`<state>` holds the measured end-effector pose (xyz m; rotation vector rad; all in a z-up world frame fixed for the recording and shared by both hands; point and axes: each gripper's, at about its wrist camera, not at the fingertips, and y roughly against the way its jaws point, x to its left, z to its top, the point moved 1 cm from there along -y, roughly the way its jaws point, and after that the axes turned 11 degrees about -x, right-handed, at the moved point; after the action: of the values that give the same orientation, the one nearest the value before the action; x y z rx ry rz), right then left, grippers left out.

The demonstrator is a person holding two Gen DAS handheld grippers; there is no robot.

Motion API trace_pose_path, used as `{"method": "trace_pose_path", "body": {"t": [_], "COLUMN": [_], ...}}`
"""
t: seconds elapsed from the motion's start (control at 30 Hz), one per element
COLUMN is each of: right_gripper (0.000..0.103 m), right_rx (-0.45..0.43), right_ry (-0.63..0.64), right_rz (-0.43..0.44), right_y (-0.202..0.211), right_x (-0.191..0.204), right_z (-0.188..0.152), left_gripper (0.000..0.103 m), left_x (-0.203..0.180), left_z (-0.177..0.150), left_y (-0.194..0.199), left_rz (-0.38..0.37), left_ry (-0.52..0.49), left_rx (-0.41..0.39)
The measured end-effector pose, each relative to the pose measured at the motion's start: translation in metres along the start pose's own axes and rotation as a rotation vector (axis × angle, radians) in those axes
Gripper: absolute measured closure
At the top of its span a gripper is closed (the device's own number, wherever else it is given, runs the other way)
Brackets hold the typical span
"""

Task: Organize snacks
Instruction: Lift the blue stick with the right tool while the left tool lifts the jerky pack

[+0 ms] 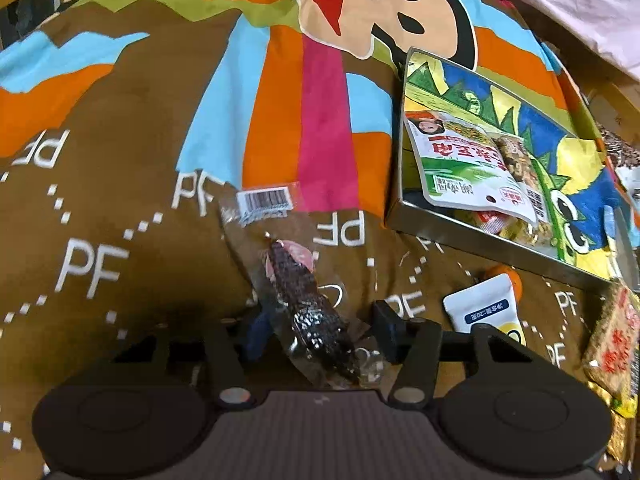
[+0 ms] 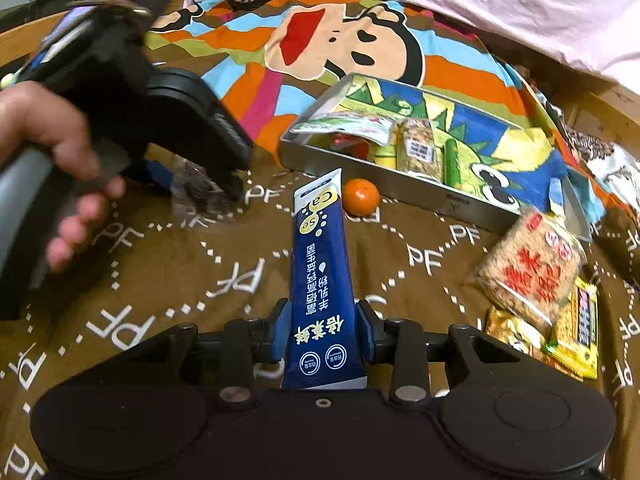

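Here, right gripper (image 2: 322, 330) pinches blue pouch (image 2: 320, 280), bound for metal tray (image 1: 492, 246); left gripper (image 1: 320, 326) straddles clear dark-snack packet (image 1: 308, 312), pad contact unclear.

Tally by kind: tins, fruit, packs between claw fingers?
Tin: 1
Orange: 1
Packs between claw fingers: 2 (blue sachet in the right claw, clear packet in the left claw)
Total: 4

Right claw (image 2: 322, 334) clamps blue sachet (image 2: 322, 280); orange (image 2: 361, 197) beside tin (image 2: 400, 184); left claw (image 2: 208, 184) blurred, possibly holding wrapper.
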<state>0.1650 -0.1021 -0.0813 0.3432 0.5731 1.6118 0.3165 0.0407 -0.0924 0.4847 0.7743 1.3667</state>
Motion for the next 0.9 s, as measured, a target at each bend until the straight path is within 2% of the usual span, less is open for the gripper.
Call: {"method": "trace_pose_path", "body": {"t": [0.2, 0.47, 0.6, 0.73, 0.9], "right_gripper": [0.066, 0.066, 0.059, 0.048, 0.046], "right_rx": [0.007, -0.002, -0.005, -0.024, -0.019], "right_ry": [-0.029, -0.02, -0.041, -0.019, -0.063], "right_rz": [0.015, 0.024, 0.026, 0.001, -0.001], "right_y": [0.009, 0.013, 0.01, 0.004, -0.006], "right_x": [-0.004, -0.003, -0.006, -0.005, -0.009], "right_z": [-0.006, -0.011, -0.012, -0.014, -0.014], "left_gripper": [0.053, 0.053, 0.052, 0.052, 0.052], "left_x": [0.008, -0.01, -0.016, -0.011, -0.013], "left_z": [-0.014, -0.049, -0.061, -0.056, -0.054], "left_y": [0.026, 0.072, 0.085, 0.083, 0.076], "left_rz": [-0.045, -0.058, -0.042, -0.041, -0.04], "left_ry": [0.003, -0.129, -0.184, -0.139, -0.146], "left_rx": [-0.009, 0.026, 0.02, 0.038, 0.043]}}
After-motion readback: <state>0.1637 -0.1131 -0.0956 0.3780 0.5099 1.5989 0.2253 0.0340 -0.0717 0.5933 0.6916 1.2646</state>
